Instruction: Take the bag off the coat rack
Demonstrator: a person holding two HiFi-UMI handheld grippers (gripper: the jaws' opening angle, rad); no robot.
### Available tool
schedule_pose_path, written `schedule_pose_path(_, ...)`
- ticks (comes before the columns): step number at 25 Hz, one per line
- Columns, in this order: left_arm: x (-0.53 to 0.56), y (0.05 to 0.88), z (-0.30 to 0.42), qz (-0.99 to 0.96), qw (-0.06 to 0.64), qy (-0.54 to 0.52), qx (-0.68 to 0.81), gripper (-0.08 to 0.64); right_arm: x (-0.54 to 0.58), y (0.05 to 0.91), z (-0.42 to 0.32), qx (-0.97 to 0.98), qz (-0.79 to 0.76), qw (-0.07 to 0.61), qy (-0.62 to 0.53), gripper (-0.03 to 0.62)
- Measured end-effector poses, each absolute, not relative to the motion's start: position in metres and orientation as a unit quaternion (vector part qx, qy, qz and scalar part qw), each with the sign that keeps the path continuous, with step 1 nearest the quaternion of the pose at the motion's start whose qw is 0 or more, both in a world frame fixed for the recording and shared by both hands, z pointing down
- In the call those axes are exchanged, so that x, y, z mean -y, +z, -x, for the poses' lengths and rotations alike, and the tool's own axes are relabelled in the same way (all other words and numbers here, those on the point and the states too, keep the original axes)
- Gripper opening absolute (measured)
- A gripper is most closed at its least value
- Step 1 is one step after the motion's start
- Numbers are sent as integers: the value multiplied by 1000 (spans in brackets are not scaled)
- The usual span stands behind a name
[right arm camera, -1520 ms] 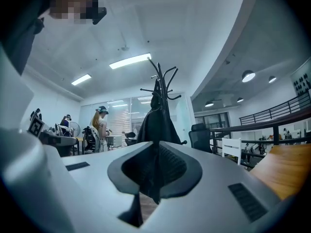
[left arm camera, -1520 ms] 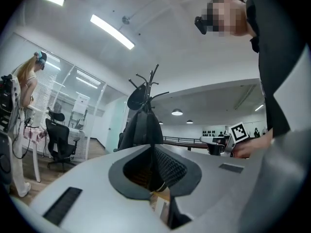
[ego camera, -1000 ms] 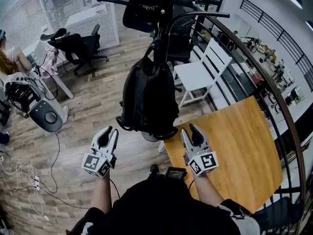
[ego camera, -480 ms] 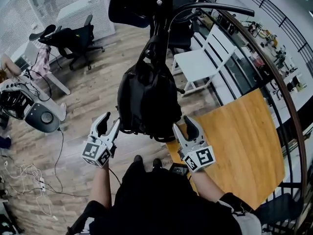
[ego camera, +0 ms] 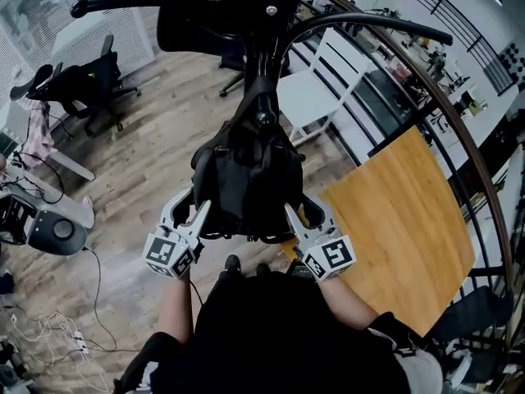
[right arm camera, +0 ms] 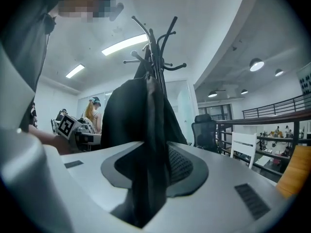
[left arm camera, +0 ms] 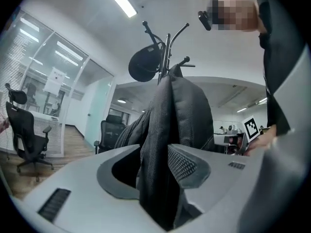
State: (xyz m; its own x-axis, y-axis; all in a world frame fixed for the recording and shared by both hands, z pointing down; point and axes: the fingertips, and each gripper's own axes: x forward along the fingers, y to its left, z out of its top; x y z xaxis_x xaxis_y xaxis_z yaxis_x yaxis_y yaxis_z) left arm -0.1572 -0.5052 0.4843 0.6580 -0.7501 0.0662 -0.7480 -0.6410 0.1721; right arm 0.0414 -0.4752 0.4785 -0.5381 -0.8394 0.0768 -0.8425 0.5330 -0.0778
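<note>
A black backpack [ego camera: 246, 179] hangs from a black coat rack [ego camera: 267, 23]. My left gripper [ego camera: 190, 205] is at the bag's lower left side, and its jaws stand wide around a thick fold of the bag [left arm camera: 180, 110]. The fabric lies against one pad, with a dark gap on the other side. My right gripper [ego camera: 302, 209] is at the lower right side. Its jaws are closing with a thin fold of the bag [right arm camera: 141, 115] between them, and a gap still shows beside the fold. The rack's hooks [right arm camera: 153, 42] rise above the bag.
A black cap-like item [ego camera: 221, 6] hangs higher on the rack. A wooden table [ego camera: 402, 220] stands at the right, with a curved railing [ego camera: 426, 97] behind it and a white chair [ego camera: 316, 97] nearby. An office chair [ego camera: 82, 84], a round device [ego camera: 49, 228] and cables [ego camera: 49, 327] are at the left.
Both grippers have moved up and forward from below the bag to its lower sides, and folds of it are now between their jaws. The left jaws have widened. The rack looms closer.
</note>
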Motion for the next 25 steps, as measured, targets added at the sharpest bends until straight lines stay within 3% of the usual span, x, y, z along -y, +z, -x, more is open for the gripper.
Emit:
schedule_pose_path(9,504,483,146,-929,93,-11,359,105,474,478,-37,873,-485,6,42,92)
schedule_pose_path(14,495,486,142,-933,55,3,355,100,474,478,-35,868,-495,17,17,84)
schedule_pose_path(18,495,487,144,-933,100,-39,345,103,472,479,-35,871,-491,9,26,83)
schedule_pose_path(25,495,488,144,-937,100,-16,334,83,469,481,-35,881,-469,0,59,71)
